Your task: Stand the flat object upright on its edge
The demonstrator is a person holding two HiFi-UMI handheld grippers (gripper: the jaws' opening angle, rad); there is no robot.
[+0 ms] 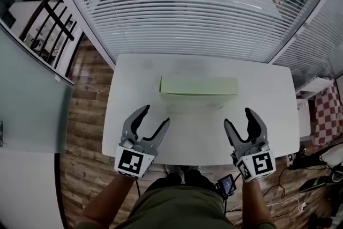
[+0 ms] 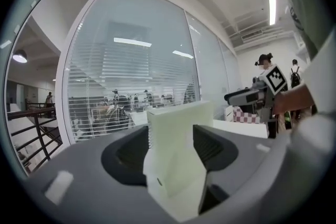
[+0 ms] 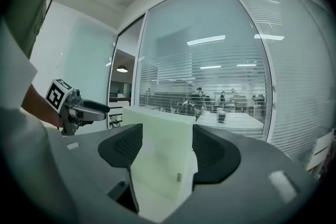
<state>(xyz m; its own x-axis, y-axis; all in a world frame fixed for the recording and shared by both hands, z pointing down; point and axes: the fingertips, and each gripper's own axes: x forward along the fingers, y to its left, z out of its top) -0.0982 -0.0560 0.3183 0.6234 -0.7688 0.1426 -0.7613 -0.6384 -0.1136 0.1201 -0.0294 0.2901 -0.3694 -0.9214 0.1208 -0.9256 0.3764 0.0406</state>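
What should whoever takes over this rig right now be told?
Left tongs: open, empty, near the front edge of the white table, clear of the box.
Right tongs: open, empty, also short of the box.
Pale green flat box: mid-table, apparently upright on its long edge, neither tongs touching it.
Done: the stand-up looks complete.
Left: probably only checking that the box is stable.

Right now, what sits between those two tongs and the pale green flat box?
Nothing: the head view shows bare white tabletop between the left tongs, the right tongs and the pale green flat box.
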